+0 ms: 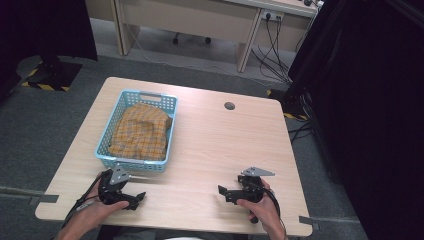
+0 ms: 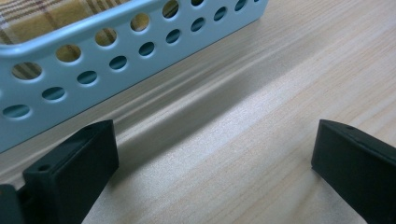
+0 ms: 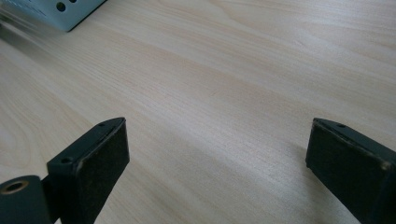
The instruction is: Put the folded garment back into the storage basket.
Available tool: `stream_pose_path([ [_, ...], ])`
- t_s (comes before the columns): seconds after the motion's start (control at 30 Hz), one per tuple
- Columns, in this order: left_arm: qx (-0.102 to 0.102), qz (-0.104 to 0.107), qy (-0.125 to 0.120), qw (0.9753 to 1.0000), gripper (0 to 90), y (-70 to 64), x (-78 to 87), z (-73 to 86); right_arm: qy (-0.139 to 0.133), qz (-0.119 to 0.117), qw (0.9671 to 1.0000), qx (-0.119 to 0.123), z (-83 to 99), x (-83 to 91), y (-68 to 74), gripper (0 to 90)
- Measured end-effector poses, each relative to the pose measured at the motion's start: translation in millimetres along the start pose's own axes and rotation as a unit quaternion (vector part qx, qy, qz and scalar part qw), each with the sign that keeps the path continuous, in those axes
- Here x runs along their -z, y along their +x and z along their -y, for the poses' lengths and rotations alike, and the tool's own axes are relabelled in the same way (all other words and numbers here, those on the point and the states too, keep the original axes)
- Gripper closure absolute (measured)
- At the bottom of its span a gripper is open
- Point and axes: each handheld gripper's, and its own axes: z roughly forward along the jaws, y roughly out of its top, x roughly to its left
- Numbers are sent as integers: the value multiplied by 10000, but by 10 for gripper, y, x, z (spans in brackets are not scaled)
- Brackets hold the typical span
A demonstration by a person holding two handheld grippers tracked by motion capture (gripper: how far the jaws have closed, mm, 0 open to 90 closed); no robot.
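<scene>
The blue basket (image 1: 106,148) sits on the bench (image 1: 220,145) at its left side, the yellow plaid cloth (image 1: 140,132) inside it. Left gripper (image 1: 134,199) rests just beside its near wall — jaws wide, empty; right gripper (image 1: 223,192) well apart — likewise wide.

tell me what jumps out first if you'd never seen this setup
The light blue perforated basket on the table's left half draws the eye, with a folded yellow plaid cloth lying inside it. Near the table's front edge, the left tool sits just in front of the basket and the right tool farther right, both with jaws wide open and holding nothing.
</scene>
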Motion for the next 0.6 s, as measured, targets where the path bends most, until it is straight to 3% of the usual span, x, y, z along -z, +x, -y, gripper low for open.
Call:
stream_pose_path([
  [0.6, -1, 0, 2, 10000, 0, 0, 0, 0, -46, -13, 10000, -60, 77, 76, -10, 66],
])
